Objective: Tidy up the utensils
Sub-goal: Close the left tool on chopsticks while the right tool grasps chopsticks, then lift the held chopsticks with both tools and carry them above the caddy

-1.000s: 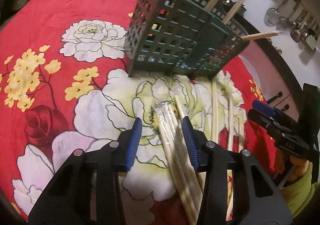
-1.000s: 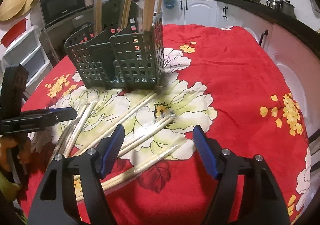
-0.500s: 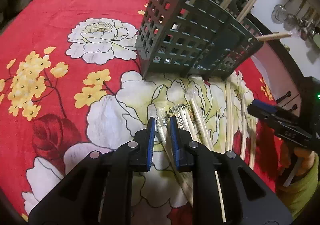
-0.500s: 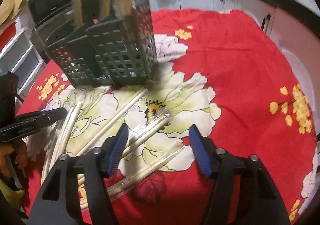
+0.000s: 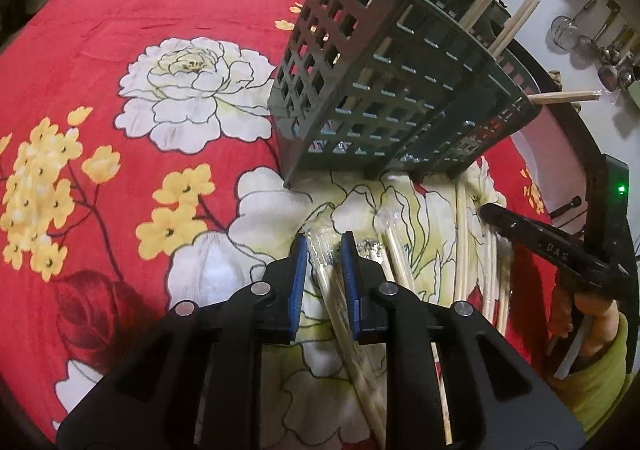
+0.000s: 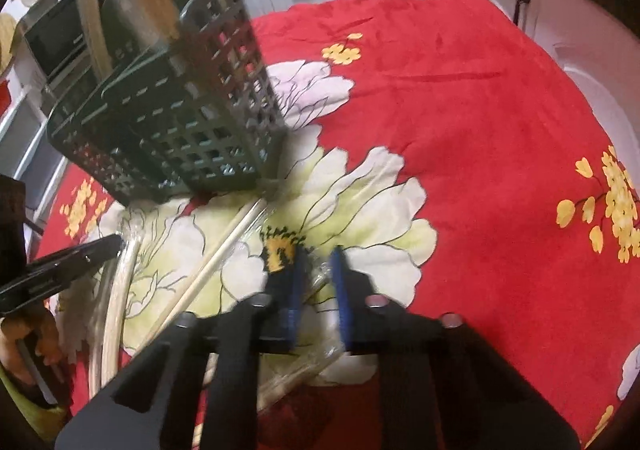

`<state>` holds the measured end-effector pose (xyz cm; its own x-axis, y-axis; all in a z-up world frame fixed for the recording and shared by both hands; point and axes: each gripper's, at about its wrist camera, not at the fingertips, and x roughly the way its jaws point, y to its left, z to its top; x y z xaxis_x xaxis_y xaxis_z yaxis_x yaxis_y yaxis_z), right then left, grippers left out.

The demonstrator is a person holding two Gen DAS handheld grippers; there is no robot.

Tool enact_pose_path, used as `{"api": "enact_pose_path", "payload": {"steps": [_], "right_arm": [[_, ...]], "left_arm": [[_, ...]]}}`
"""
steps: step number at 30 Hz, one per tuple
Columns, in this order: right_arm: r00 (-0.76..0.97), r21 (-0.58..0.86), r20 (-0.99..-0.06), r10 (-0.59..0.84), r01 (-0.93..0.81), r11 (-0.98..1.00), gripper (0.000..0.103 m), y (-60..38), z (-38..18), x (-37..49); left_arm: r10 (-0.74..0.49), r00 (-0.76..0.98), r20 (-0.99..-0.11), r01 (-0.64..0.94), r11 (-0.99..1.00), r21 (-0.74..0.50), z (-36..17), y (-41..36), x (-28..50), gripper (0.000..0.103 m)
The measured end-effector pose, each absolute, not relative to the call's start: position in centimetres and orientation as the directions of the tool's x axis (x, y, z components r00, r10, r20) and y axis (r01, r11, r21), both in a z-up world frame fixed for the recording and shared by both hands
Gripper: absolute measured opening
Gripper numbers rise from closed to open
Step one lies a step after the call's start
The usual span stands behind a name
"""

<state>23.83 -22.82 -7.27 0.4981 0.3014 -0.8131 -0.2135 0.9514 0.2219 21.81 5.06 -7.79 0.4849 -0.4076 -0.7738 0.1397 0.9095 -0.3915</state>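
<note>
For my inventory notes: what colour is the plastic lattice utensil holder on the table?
Dark green plastic lattice utensil holder, clearest in the left wrist view.

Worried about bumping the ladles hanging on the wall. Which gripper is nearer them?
Right. The right gripper, jaws closing on wrapped chopsticks, lies toward the ladles; left gripper sits farther across.

The left gripper [image 5: 323,270] points steeply downward, its blue pads [image 5: 298,282] nearly together and pressed on a wrapped chopstick pair [image 5: 340,314]. The right gripper [image 6: 316,282] also points steeply downward, jaws closing, with a clear wrapper [image 6: 320,278] between the pads. In the left wrist view, the right hand [image 5: 596,326] sits at 4 o'clock, with a yellow-green sleeve [image 5: 596,382] behind it.
</note>
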Motion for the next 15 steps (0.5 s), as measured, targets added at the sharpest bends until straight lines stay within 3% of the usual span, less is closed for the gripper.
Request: {"api": "enact_pose_path", "payload": {"steps": [7, 15], "right_arm": [[0.552, 0.236, -0.766, 0.329, -0.236, 0.943, 0.007, -23.4, -5.6, 22.8], [0.63, 0.219, -0.683, 0.368, -0.304, 0.927, 0.006, -22.9, -2.1, 20.6]], "left_arm": [[-0.394, 0.494, -0.775, 0.145, 0.917, -0.373, -8.0, 5.2, 22.7, 0.004], [-0.414, 0.512, -0.753, 0.16, 0.907, -0.39, -7.0, 5.7, 21.8, 0.003]]}}
